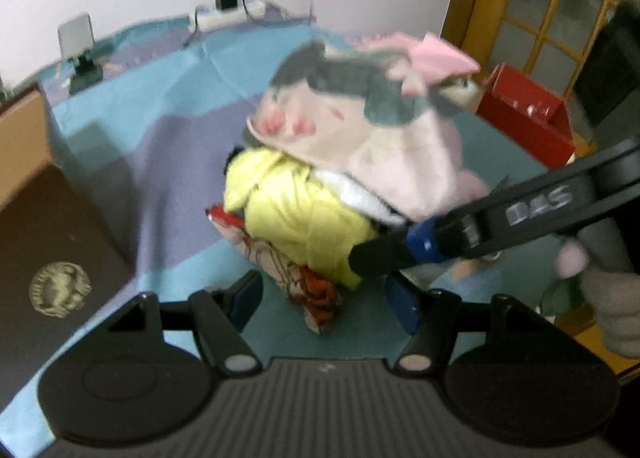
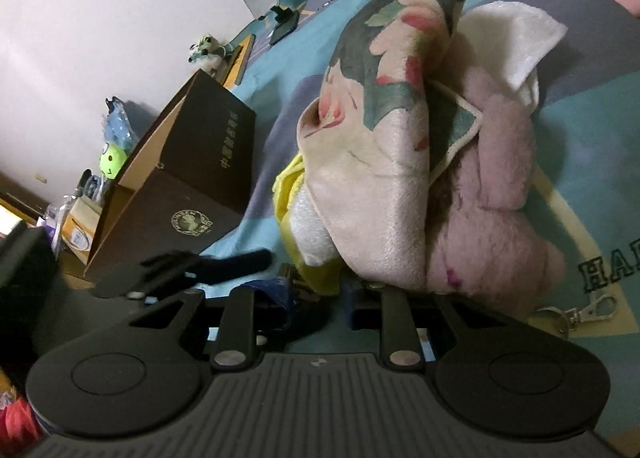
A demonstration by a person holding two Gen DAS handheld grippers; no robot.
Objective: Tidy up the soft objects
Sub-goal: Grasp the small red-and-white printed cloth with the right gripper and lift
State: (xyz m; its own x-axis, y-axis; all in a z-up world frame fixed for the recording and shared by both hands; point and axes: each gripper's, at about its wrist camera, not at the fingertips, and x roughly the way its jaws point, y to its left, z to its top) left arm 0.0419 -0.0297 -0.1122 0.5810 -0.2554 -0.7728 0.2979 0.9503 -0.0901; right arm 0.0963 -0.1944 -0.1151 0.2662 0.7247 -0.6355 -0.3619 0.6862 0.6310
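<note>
On the blue-and-purple bedspread (image 1: pixel 168 130) the pile of soft cloths (image 1: pixel 344 162) sits mid-bed — left gripper (image 1: pixel 320 298) wide and empty before it, right gripper (image 1: pixel 360 258) narrowed onto the yellow cloth (image 1: pixel 296 218) — pinch deep, one layer, lift slowly.

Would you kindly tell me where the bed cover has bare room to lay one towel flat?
Free: the striped cover between the towel pile and the brown box. Crowded: right of the pile, near the red box.
</note>
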